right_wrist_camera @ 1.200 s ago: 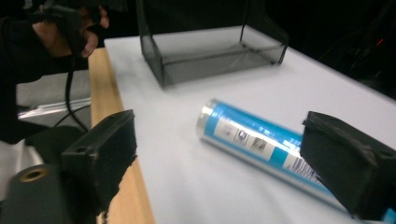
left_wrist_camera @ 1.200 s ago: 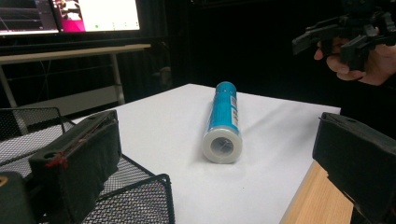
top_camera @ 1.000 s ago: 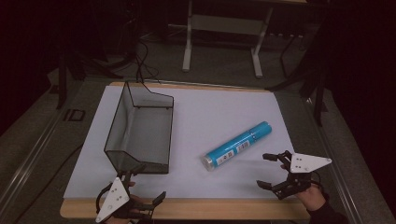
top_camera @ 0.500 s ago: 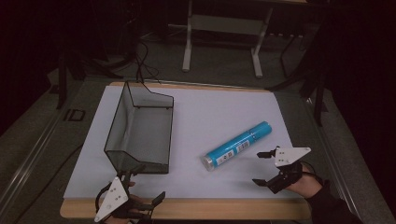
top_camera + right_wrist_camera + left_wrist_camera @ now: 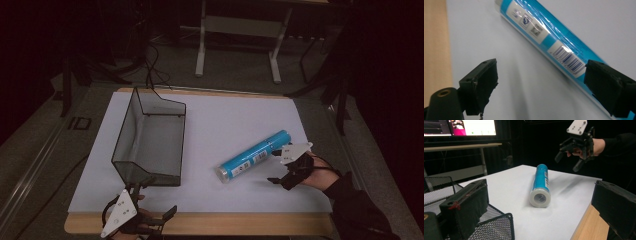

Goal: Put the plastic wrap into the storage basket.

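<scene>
A blue tube (image 5: 255, 156) with a white label lies slanted on the white sheet (image 5: 225, 115). My right gripper (image 5: 275, 166) hovers at the tube's right end, a little above the sheet, seen from across as well (image 5: 567, 164). In the right gripper view the tube (image 5: 544, 27) runs past the right jaw of that gripper (image 5: 542, 68). The jaws have just been closing a little, stand open, and the pads touch nothing. My left gripper (image 5: 156, 197) rests open at the front edge, beside the black mesh basket (image 5: 125, 140), with the tube's cap end (image 5: 540, 197) ahead of it.
The basket stands on the sheet's left half, its near corner (image 5: 491, 225) close to my left jaw. A bare wooden table edge (image 5: 225, 223) runs along the front. A desk frame (image 5: 240, 25) and cables lie on the floor beyond; a lit monitor (image 5: 479, 126) stands behind.
My right gripper has moved left and away from the front edge, up to the tube's right end. The left gripper, tube and basket have not moved.
</scene>
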